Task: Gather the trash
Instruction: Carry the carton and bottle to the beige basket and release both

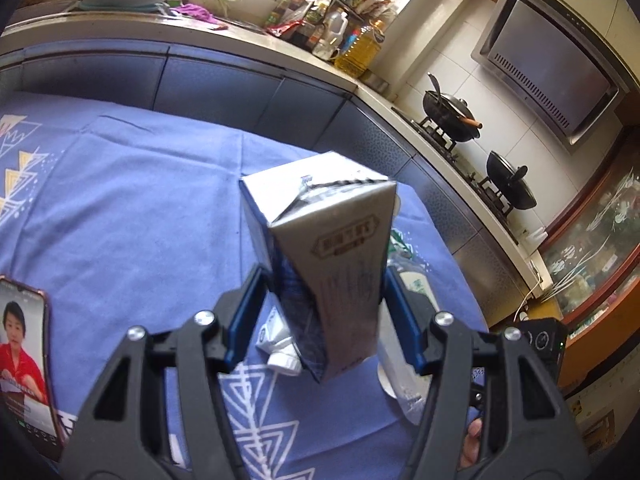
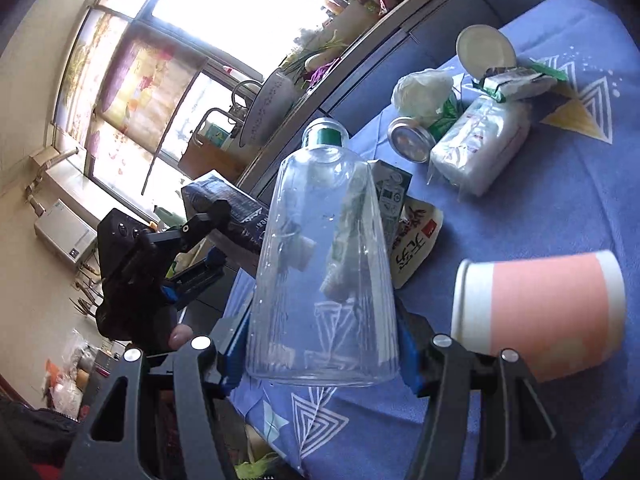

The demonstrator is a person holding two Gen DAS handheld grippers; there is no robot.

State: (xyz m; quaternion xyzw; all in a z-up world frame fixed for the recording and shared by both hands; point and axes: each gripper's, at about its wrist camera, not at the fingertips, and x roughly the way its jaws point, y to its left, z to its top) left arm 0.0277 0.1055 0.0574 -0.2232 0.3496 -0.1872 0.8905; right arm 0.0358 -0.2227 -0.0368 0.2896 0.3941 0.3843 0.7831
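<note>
Two views. Left wrist view: the left gripper (image 1: 320,312) is clamped on a grey-blue carton (image 1: 320,248), held up above the blue cloth (image 1: 140,200), a phone (image 1: 24,360) near left. Right wrist view: the right gripper (image 2: 324,356) is clamped on a clear bottle (image 2: 324,264); a pink paper cup (image 2: 540,316) lies on its side just right, more wrappers (image 2: 480,148) far right.

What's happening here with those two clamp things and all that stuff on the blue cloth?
A person is clearing rubbish off a table covered with a blue cloth, holding a clamp tool in each hand. The left gripper is clamped on a grey-and-blue drink carton, held above the cloth. The right gripper grips a clear plastic bottle with a green cap. A pink paper cup, wrappers and bags still lie on the table.
</note>
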